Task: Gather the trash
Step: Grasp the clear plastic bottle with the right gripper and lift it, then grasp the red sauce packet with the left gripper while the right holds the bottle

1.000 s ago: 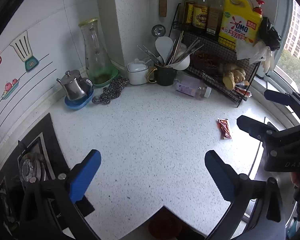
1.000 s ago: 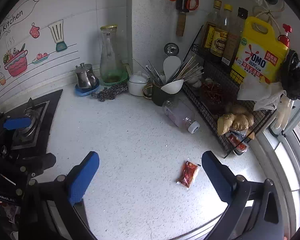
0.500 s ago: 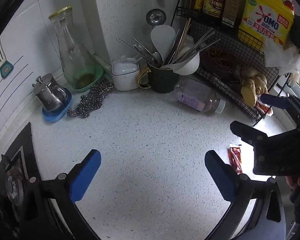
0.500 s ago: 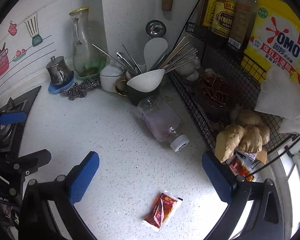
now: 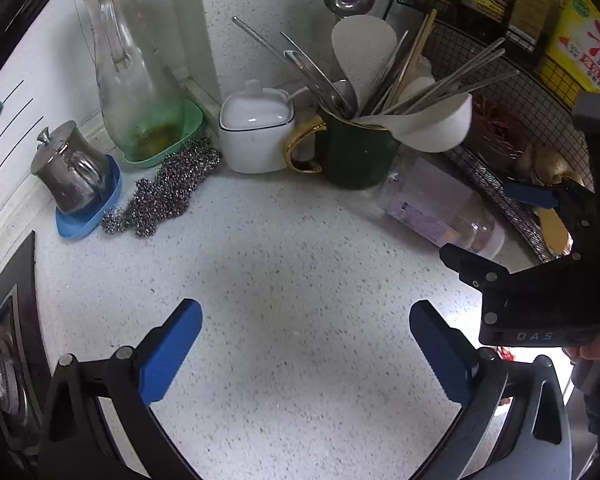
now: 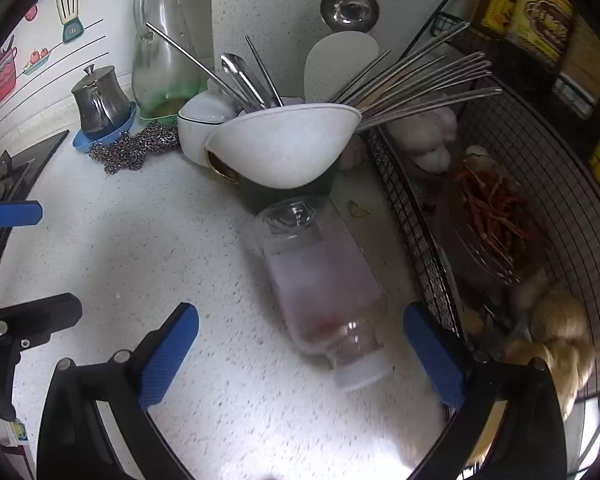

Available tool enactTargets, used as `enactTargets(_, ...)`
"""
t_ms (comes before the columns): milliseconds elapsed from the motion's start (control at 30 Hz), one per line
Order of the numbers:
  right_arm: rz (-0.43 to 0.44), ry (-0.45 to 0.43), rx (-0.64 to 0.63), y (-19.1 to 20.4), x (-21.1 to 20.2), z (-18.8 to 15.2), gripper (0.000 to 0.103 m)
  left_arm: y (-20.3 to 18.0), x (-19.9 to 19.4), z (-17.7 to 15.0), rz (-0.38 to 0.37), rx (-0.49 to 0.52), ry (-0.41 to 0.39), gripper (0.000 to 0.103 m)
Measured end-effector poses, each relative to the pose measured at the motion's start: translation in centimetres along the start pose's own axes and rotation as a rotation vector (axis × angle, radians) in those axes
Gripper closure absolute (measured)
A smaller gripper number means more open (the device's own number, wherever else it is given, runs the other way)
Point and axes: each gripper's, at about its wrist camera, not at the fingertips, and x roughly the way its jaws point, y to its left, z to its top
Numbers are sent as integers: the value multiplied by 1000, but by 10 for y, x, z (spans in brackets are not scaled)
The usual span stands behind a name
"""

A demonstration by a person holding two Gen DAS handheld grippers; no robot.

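Sideways, plastic bottle [image 6: 324, 280] lies with cap toward right hand-held gripper [image 6: 300, 354].

I see soft daylight entering from about four o'clock, blowing out that corner in both views. The speckled counter [image 5: 284, 280] carries a diffuse central shadow. The lying plastic bottle [image 6: 324, 288] smears with motion blur. Fisheye bending darkens every edge.

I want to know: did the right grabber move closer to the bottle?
Yes. The right gripper came forward; the lying plastic bottle now sits between its open fingers.
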Motion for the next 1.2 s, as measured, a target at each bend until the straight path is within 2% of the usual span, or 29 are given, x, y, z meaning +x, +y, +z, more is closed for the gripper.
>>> enactTargets(200,10,9,-68,0,25,12,1,5,16,8,20,-7,10,0)
enactTargets(300,34,24,-74,-3,37,14,1,7,21,9,32,-5,14,0)
enactTargets(567,26,40,-77,-8,55,17,1,7,35,6,39,-1,35,0)
enactTargets(600,23,43,-82,-8,57,18,3,7,36,5,40,1,36,0)
enactTargets(633,13,42,-87,-9,58,18,12,6,36,5,41,2,38,0)
enactTargets(667,5,40,-85,-10,58,18,16,5,35,4,41,6,41,0)
enactTargets(733,17,36,-65,-12,55,17,18,1,31,3,36,19,35,0)
enactTargets(867,2,38,-105,0,45,10,22,-5,26,0,30,25,30,0)
enactTargets(1200,20,10,41,2,-24,-16,30,-12,-18,-12,0,39,-10,0)
